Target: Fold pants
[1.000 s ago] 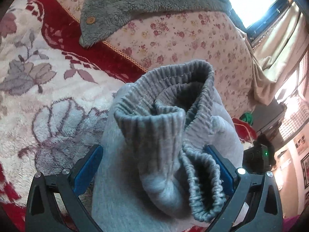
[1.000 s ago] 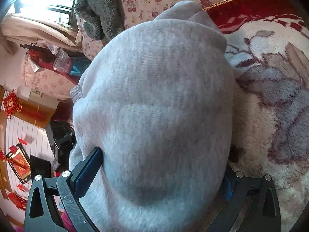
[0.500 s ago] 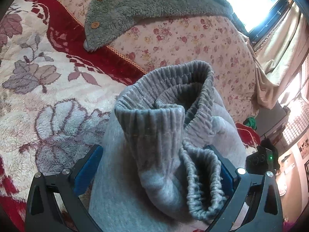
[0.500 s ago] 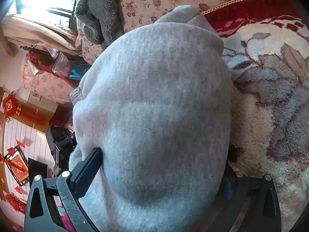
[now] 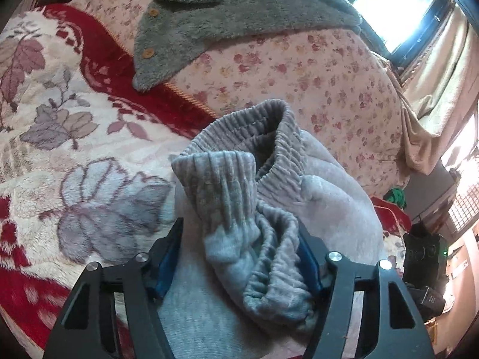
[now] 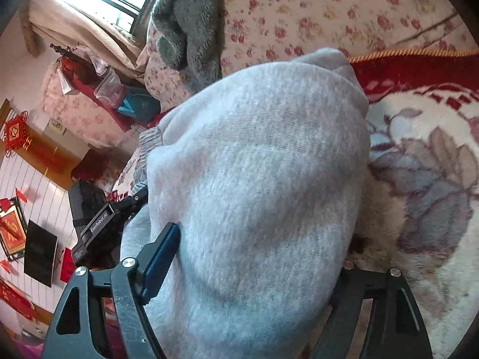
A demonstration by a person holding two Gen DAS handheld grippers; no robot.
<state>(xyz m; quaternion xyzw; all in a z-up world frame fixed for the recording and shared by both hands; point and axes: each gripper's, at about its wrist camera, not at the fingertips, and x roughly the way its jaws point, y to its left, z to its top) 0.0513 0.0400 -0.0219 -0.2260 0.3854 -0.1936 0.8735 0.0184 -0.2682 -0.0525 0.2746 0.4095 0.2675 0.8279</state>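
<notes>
left gripper closing on pants cuffs (bunched between jaws) | right gripper closing round the folded bulk | bundle lying straight ahead

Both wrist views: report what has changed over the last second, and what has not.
The jaws of both grippers have just been closing on the grey pants. The left gripper now pinches the bunched ribbed cuffs; the right gripper squeezes the folded bulk. In both views the bundle sits slightly lower in the frame against the floral blanket. The fleece garment on the flowered quilt lies as before.
</notes>
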